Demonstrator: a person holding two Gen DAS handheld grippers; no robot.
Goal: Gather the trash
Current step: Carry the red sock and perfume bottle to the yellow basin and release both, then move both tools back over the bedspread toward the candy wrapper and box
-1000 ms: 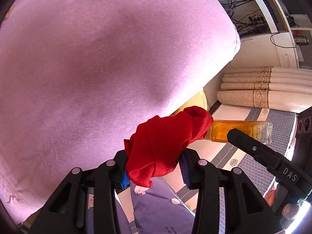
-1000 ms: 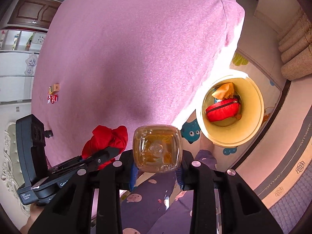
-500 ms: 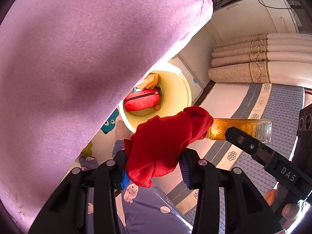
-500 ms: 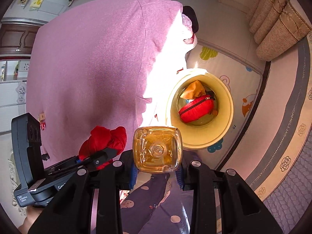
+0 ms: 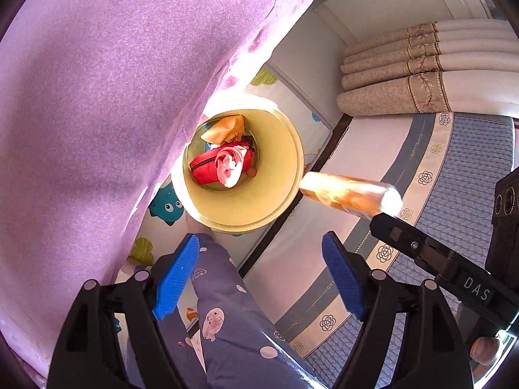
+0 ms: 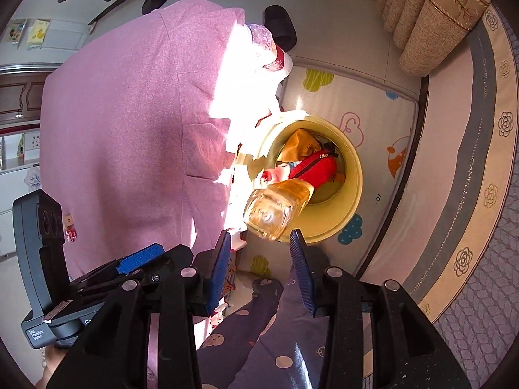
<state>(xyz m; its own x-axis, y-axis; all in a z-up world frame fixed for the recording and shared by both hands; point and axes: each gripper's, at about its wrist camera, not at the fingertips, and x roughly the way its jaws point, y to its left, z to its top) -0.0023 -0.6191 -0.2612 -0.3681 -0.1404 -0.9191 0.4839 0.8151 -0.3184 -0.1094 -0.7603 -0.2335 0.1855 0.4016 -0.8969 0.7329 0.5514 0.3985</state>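
A yellow round bin (image 5: 279,175) stands on the floor beside the pink bed; it also shows in the right wrist view (image 6: 353,178). In it lie a red zip pouch (image 5: 204,168), an orange wrapper (image 5: 223,128) and a red-and-white cloth (image 5: 228,168). My left gripper (image 5: 259,275) is open and empty above the bin. An amber bottle (image 6: 275,207) is in the air just beyond my open right gripper (image 6: 261,259), tilted toward the bin; it appears blurred in the left wrist view (image 5: 347,194).
The pink bedspread (image 5: 97,97) fills the left. A cartoon play mat (image 6: 373,103) lies under the bin. A floral patterned mat (image 5: 438,194) and rolled curtains (image 5: 421,74) are to the right. My leg in purple pyjamas (image 5: 227,324) is below.
My left gripper opened and the red cloth dropped into the bin. My right gripper opened and the amber bottle left it, tipping toward the bin. Both grippers moved over the bin.
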